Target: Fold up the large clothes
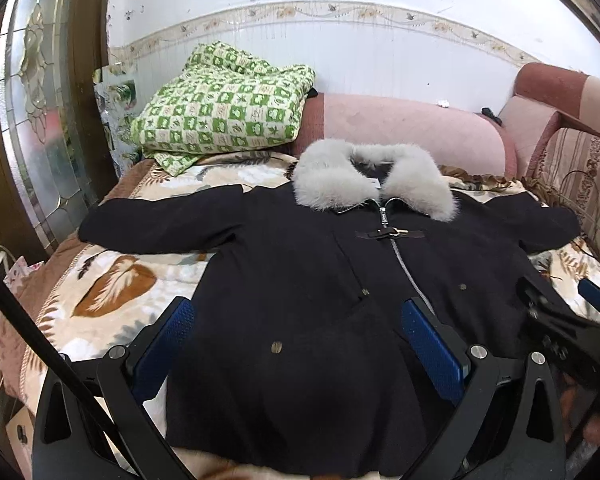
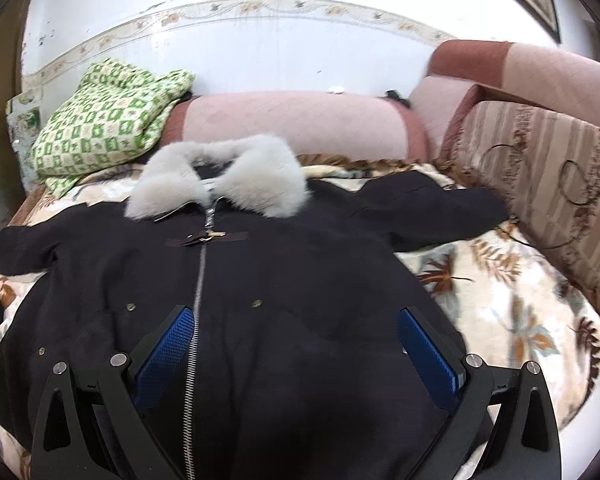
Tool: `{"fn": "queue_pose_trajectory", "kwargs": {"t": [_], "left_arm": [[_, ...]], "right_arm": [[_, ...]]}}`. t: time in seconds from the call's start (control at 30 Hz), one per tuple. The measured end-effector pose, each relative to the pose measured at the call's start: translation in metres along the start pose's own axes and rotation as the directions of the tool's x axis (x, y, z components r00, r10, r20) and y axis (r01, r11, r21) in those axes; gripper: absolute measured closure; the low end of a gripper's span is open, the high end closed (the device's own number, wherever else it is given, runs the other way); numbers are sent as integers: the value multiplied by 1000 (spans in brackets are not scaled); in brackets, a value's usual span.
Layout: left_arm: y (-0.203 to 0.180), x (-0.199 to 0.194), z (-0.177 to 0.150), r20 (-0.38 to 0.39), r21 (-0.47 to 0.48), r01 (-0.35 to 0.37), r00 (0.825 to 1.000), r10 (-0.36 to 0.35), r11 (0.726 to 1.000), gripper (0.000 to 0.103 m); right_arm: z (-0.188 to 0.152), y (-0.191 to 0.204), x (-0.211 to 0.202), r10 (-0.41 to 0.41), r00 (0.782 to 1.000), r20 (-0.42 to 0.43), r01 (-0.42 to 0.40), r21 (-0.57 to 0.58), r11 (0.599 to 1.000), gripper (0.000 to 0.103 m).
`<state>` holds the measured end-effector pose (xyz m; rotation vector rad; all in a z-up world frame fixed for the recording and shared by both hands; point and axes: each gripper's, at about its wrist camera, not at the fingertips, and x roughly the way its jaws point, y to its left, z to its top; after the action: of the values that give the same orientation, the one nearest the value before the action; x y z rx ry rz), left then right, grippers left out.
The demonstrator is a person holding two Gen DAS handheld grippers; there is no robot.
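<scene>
A black coat with a grey fur collar lies flat, front up and zipped, on a leaf-patterned blanket, sleeves spread to both sides. My left gripper is open and empty, hovering over the coat's lower left half. My right gripper is open and empty over the coat near the zipper; it also shows at the right edge of the left wrist view. The fur collar lies at the far end.
The leaf-patterned blanket covers a sofa bed. A green checked quilt sits at the back left, a pink bolster along the back, a striped cushion at the right. A glass door stands left.
</scene>
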<state>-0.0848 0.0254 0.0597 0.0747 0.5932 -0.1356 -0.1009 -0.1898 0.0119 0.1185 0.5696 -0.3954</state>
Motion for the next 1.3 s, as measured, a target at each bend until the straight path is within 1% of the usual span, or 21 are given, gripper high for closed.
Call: {"fn": "queue_pose_trajectory", "kwargs": {"t": [0.1,0.27,0.47,0.63,0.7,0.77,0.9,0.97,1.03,1.17,1.23,1.3], "left_arm": [[5,-29,-8,-3,7,3,1000,-3,1000,0],[19,-72,-18,-16,-25,23,1000,-24,999,0],[30,-118,-27,18,-51,35,999,-34,998,0],[33,-148,-35,41,-48,38,999,-36,998,0],[33,-155,-37,51,-49,40,998,-37,998,0],[35,-165,-39,74,-56,26,997,-22,998,0],[38,-181,-40,119,-63,10,993,-2,998,0],[38,-188,-41,136,-61,3,991,5,998,0],[38,-192,-41,136,-53,-2,991,9,999,0],[36,-195,-39,137,-41,-5,991,11,999,0],[35,-195,-38,133,-39,2,991,3,999,0],[36,-193,-37,120,-45,7,993,-2,999,0]], "right_arm": [[-4,-8,-18,-14,1000,16,13,36,999,1],[-21,-21,-55,-17,1000,14,16,85,996,1],[-36,-34,-94,-10,1000,-16,11,113,994,1],[-45,-36,-126,2,1000,-5,-1,106,994,1],[-48,-34,-135,5,1000,-3,-5,89,996,1],[-51,-31,-144,4,1000,2,-4,68,998,1],[-56,-26,-151,0,1000,-20,1,29,1000,1],[-59,-24,-155,7,1000,-14,-7,15,1000,1],[-61,-23,-160,23,1000,-5,-23,17,1000,1],[-61,-23,-172,82,996,17,-83,39,996,1],[-59,-23,-176,86,996,27,-87,41,995,1],[-55,-24,-179,108,994,36,-109,38,993,1]]}}
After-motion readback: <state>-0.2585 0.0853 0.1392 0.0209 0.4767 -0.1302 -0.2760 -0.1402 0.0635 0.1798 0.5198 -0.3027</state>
